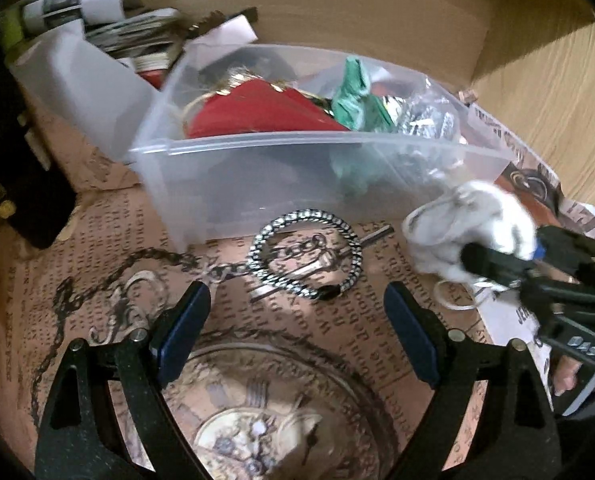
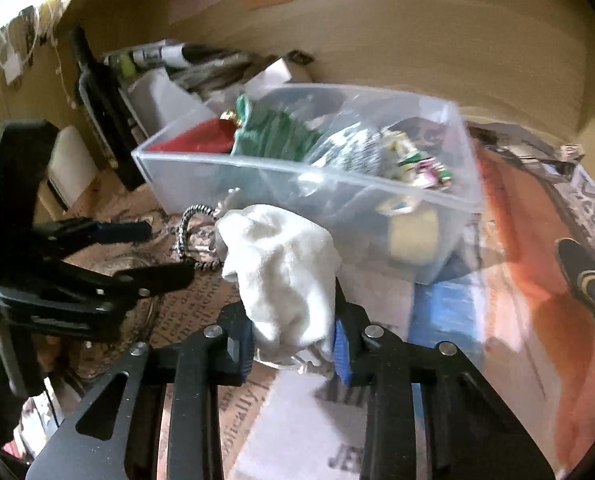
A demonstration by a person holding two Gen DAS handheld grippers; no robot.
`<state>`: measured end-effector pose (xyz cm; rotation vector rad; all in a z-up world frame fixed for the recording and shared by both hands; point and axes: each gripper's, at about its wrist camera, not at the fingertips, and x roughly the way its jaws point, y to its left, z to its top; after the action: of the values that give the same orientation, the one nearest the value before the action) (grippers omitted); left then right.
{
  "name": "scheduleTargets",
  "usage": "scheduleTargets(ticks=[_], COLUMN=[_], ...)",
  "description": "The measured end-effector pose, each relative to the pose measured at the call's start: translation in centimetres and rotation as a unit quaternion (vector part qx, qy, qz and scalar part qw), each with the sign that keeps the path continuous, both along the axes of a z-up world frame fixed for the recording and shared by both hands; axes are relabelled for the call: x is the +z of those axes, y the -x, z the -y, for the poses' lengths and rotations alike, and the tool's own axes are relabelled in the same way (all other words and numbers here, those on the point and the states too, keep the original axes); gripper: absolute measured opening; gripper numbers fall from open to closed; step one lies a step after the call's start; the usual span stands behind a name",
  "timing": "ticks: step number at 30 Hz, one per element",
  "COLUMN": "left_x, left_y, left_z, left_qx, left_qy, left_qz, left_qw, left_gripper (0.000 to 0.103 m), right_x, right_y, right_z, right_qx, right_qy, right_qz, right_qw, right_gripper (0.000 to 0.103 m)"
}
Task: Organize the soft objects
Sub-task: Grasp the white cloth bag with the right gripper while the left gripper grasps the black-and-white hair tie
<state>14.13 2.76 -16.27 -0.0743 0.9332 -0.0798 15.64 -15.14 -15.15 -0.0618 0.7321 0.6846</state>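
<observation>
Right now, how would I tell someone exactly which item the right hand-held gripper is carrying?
Find the clear plastic bin of pouches in the middle of the table. Just in front of its near wall, the right hand-held gripper pinches a white drawstring pouch. It is the only soft pouch outside the bin, plain white where the ones inside are red, green or silver.
</observation>
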Motion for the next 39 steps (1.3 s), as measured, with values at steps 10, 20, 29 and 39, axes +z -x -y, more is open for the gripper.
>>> scheduleTargets(ticks=[10,20,29,39], left_x=[-0.8,-0.8,1.4,5.2], left_y=[-2.4,-2.6,-1.2,0.6], left_z=[1.9,3.7,4.0,2.8], left_qx=[0.005,-0.015,-0.028,-0.038], left_qy=[-0.027,-0.035,-0.008,0.014], left_qz=[-0.014,-0.009,0.017,0.074], left_qw=[0.9995,0.9992,0.9994,0.9964], left_gripper=[0.078,0.038,0.030,0.030], right_x=[1.8,2.0,3.4,6.3], right_y=[1.5,1.7,2.1,2.2], right_z=[2.7,3.3,3.7,4.5], right_qx=[-0.016,-0.018,-0.024,-0.040], right_qy=[-0.023,-0.032,-0.039,-0.056], right_qz=[0.029,0.034,0.052,0.095], right_qw=[0.999,0.999,0.998,0.993], right_gripper=[0.029,0.029,0.029,0.029])
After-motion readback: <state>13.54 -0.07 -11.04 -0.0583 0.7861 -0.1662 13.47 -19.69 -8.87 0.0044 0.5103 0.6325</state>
